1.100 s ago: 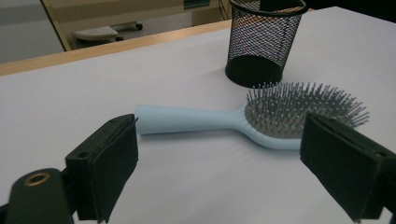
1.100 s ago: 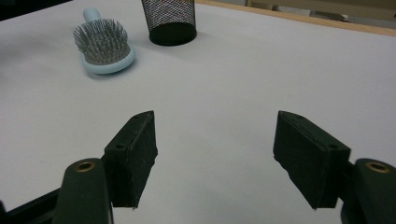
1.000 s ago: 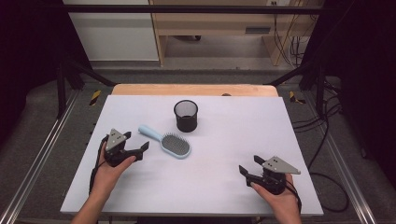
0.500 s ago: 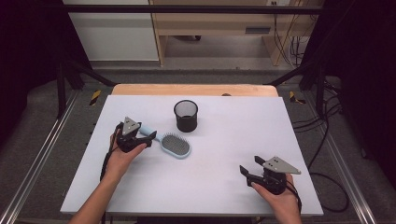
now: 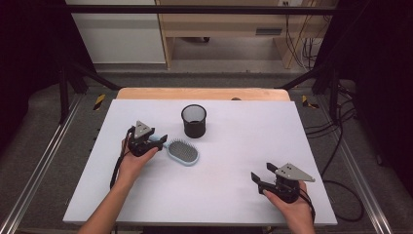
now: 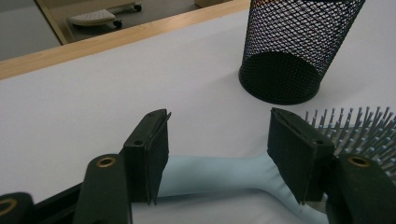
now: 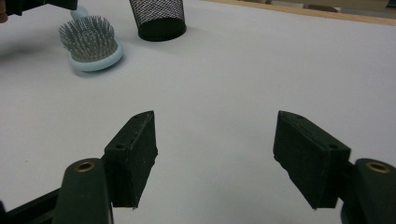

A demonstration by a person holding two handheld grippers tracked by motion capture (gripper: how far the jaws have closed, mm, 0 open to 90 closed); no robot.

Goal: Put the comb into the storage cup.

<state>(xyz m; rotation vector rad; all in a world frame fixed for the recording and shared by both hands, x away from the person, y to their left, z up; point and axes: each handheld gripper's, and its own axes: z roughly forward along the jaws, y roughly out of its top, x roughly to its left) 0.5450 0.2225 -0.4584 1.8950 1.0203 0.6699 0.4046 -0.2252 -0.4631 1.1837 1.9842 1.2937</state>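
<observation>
hairbrush point(image 5: 181, 151) lies flat on the white table point(image 5: 234, 195), bristles up, just in front of the black mesh cup point(image 5: 194, 121) and near it but not touching. its light blue handle point(image 6: 210, 173) points toward the person's left side. the left gripper point(image 5: 155, 140) sits low at that handle, and the handle lies between its two black jaws. the jaws have just been closing in. in the left gripper view there is a gap on both sides, so the pads do not squeeze the handle yet. the right gripper point(image 5: 259, 179) rests near the front right corner of the table, well apart from the hairbrush. its jaws stand partly open with only bare table between them.
</observation>
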